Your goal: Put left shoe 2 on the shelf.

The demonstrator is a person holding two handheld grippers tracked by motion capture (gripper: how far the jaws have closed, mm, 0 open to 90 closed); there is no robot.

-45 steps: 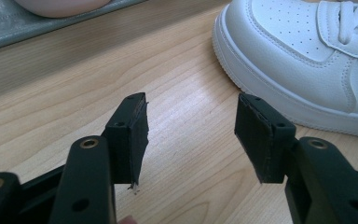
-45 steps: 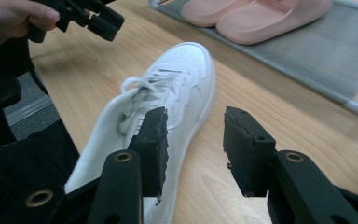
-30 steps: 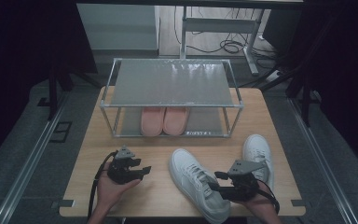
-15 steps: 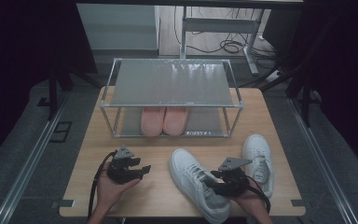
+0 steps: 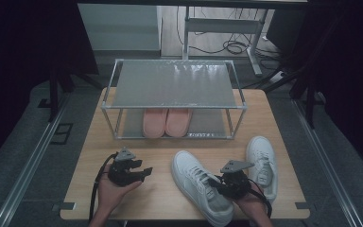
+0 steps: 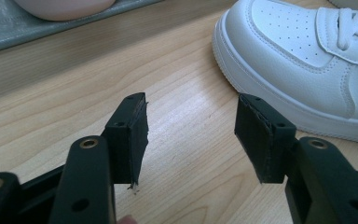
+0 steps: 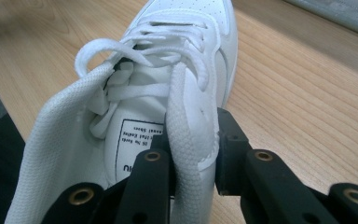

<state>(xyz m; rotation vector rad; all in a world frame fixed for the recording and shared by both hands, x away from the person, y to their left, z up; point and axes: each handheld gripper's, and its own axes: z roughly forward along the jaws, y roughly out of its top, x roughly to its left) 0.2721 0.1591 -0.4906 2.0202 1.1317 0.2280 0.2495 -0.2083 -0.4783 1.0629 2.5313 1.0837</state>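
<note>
The white sneaker lies upright on the tabletop, toe toward the shelf and angled left, heel at the near edge. It is a low lace-up shoe with a perforated toe, white laces, a mesh lining and a printed label on the insole. Its collar wall at the heel is pinched between the fingers.

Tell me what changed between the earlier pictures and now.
The right tongs sank onto the near white sneaker and have just been closing; they now pinch its collar wall. The left tongs stayed open over the table. The other sneaker, pink slippers and rack kept their places.
</note>
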